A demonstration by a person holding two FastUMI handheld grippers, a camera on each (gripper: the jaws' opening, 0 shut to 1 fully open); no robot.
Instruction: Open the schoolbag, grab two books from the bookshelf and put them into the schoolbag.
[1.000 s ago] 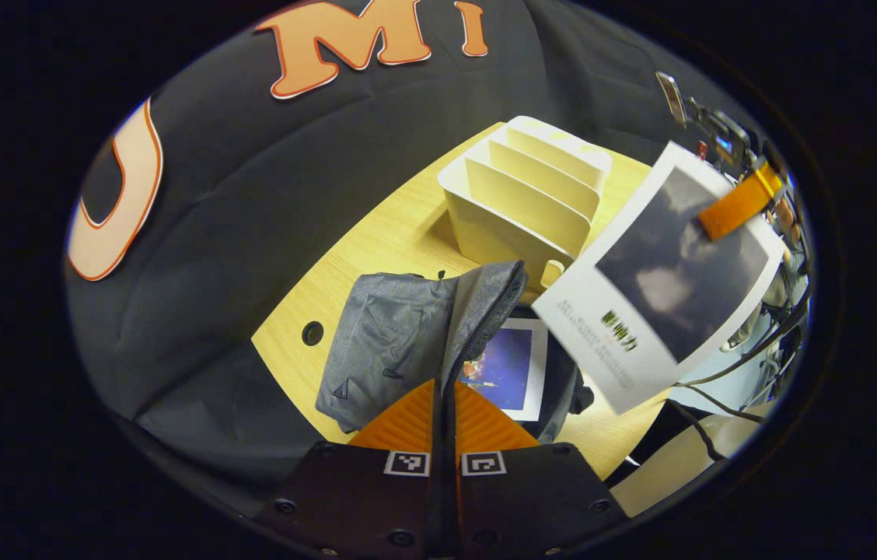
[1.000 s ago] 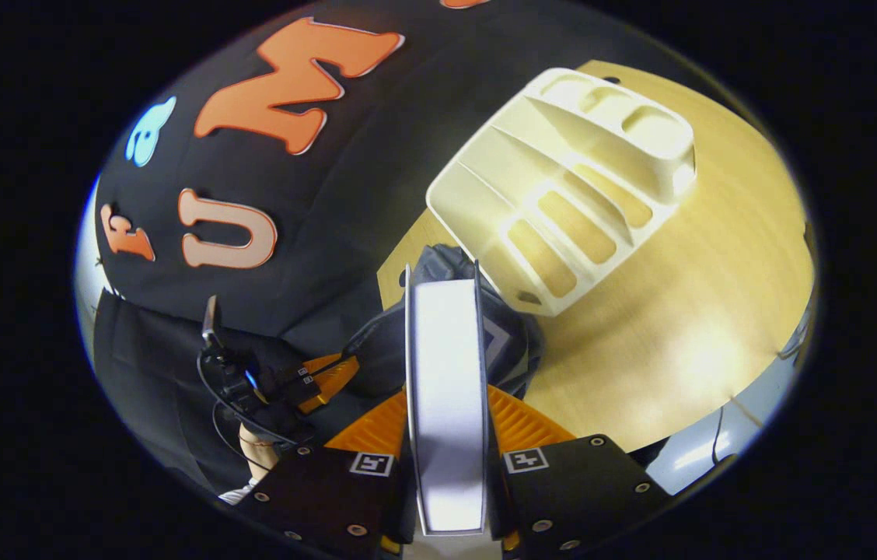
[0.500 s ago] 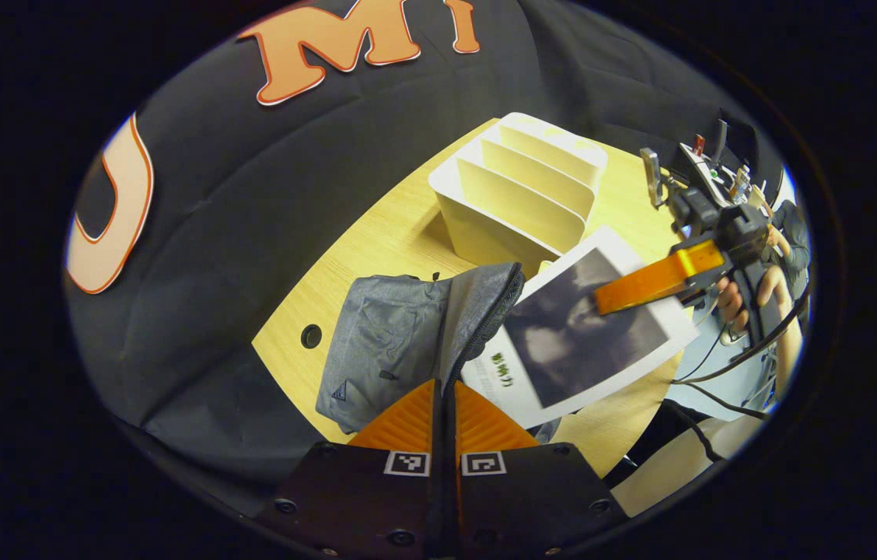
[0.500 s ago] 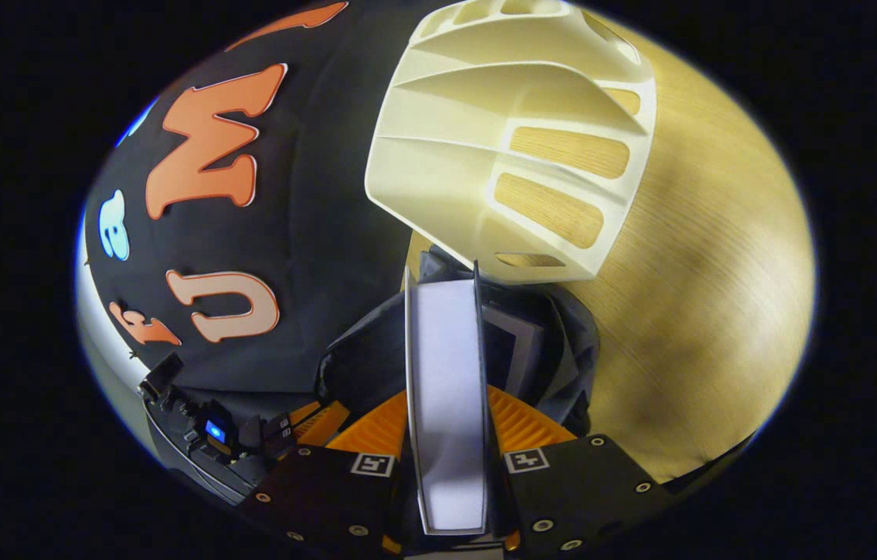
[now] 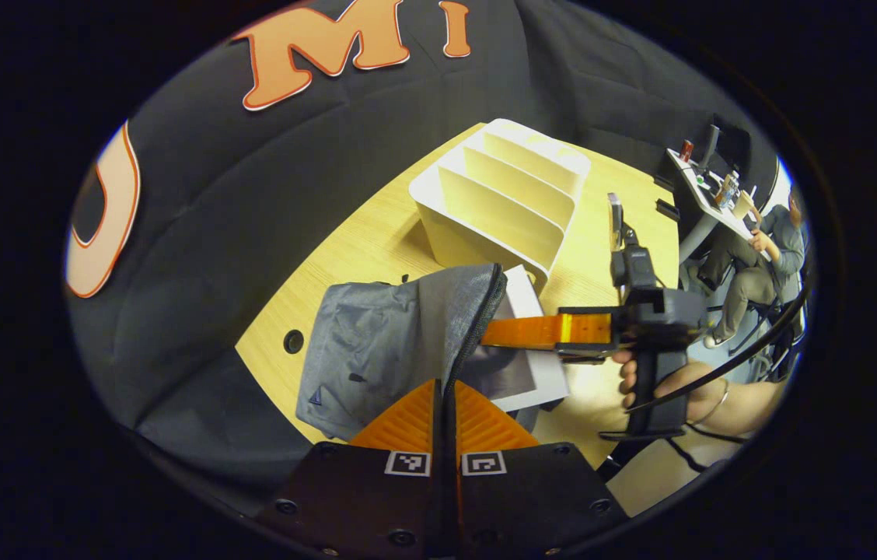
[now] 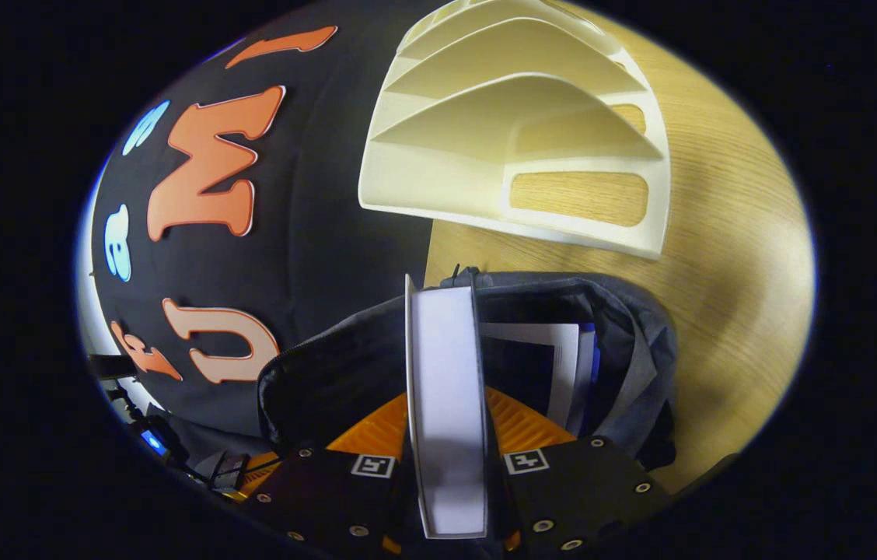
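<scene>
A: Status of the right tongs [image 6: 446,420]?

B: Both fingers are clamped on a book [image 6: 445,404], held edge-on. The book's far end is inside the mouth of the grey schoolbag [image 6: 633,365]. A second book [image 6: 555,365] already sits in the bag, just right of the held one.

A: And the left tongs [image 5: 445,412]?

B: Fingers drawn together, pinching the zippered flap [image 5: 469,311] of the schoolbag [image 5: 368,342] and holding it raised. Seen from there, the right tongs [image 5: 508,333] reach in from the right, held by a hand [image 5: 679,385], with the book [image 5: 520,342] partly under the flap.

A: Position of the bookshelf?

B: The cream bookshelf [image 6: 516,132] stands on the worktop [image 6: 726,257] just beyond the bag, ahead of both tongs. Its slots hold no books.

A: Anything else?

B: A person [image 5: 757,257] sits at a desk, far right of the left tongs.
</scene>
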